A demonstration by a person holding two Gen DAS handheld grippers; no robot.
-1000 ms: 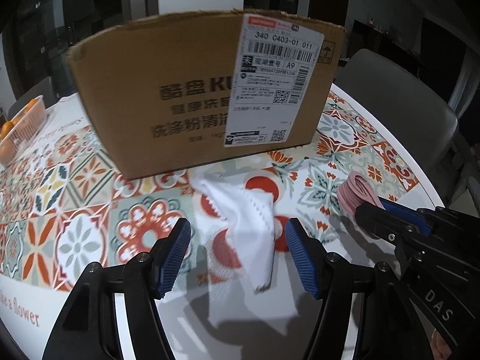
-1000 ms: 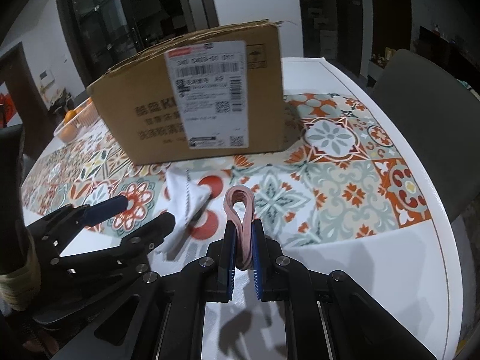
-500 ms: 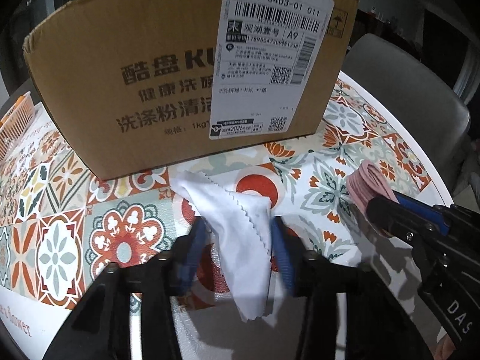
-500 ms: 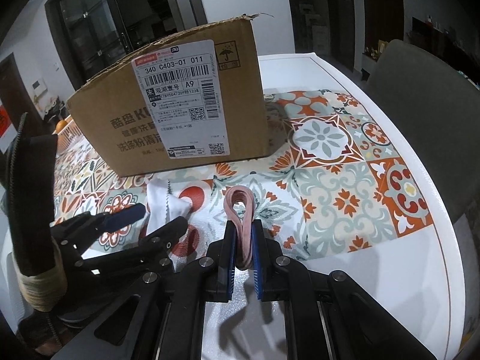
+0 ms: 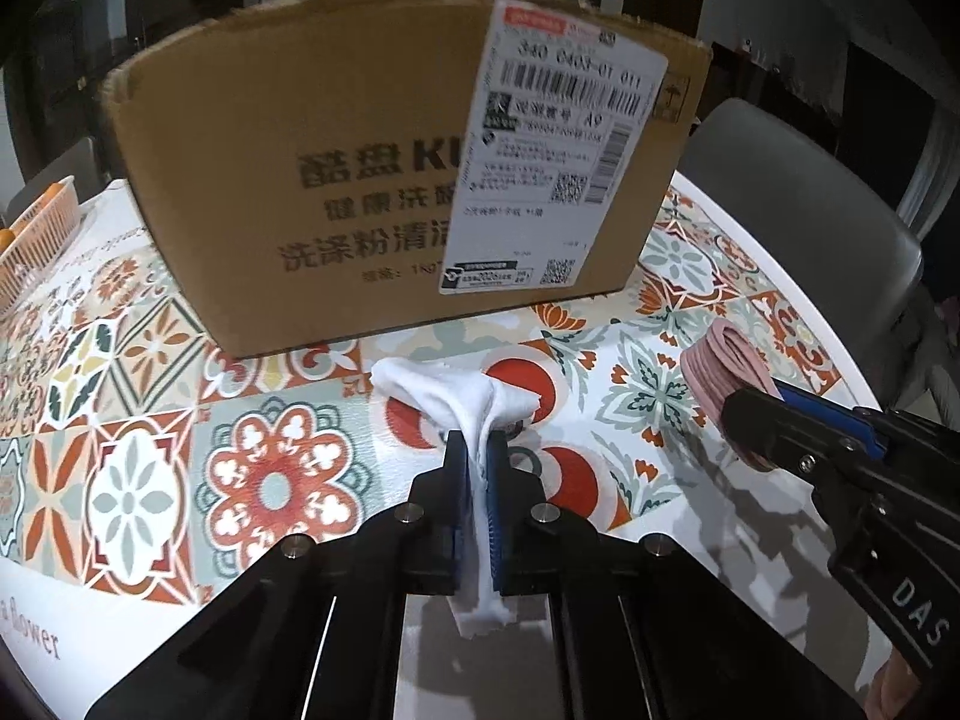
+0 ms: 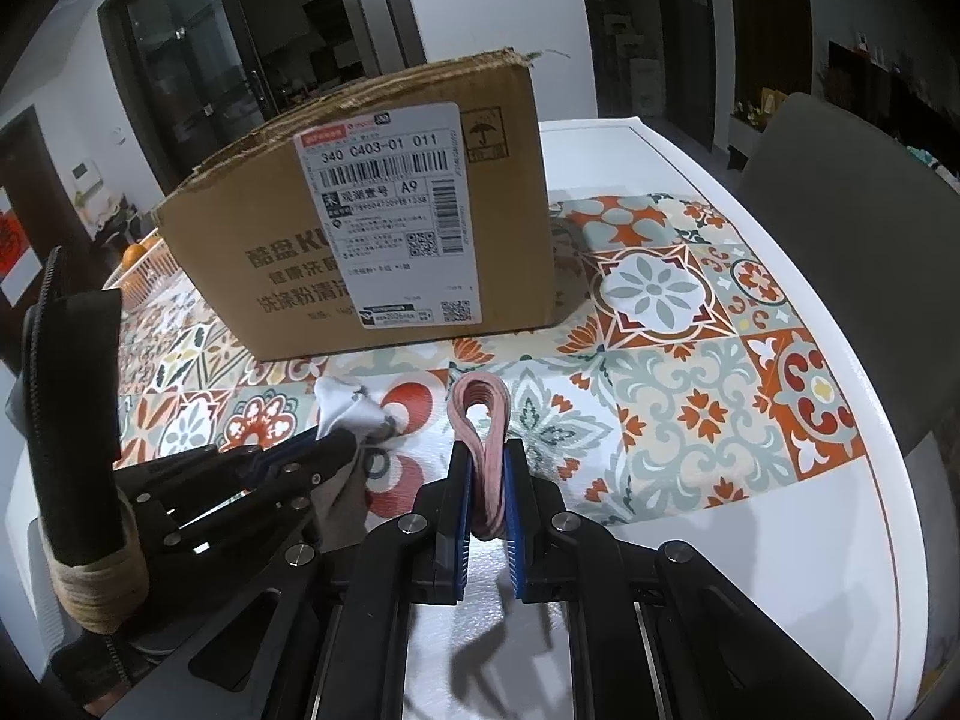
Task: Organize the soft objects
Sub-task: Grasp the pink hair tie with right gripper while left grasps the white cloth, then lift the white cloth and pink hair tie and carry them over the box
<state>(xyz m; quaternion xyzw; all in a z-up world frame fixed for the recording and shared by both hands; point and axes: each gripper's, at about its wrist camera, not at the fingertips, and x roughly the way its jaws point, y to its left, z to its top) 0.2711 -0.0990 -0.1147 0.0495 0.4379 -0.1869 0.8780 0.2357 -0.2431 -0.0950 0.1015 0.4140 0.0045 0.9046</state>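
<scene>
My left gripper (image 5: 477,456) is shut on a white cloth (image 5: 462,399), bunched between its blue pads and lifted a little off the patterned tablecloth (image 5: 150,468). In the right wrist view the white cloth (image 6: 345,411) shows at the left gripper's tip (image 6: 360,438). My right gripper (image 6: 486,462) is shut on a folded pink cloth loop (image 6: 480,414) held upright; it also shows in the left wrist view (image 5: 726,366). A brown cardboard box (image 5: 384,180) stands just behind both, its top not visible.
An orange basket with fruit (image 5: 36,240) sits at the far left. A grey chair (image 6: 840,228) stands beyond the table's right edge (image 6: 882,462). The box (image 6: 372,252) blocks the way forward; bare white table lies near the grippers.
My left gripper closed on the white cloth and raised it, bunching it up. The right gripper kept its hold on the pink cloth and stayed about where it was.
</scene>
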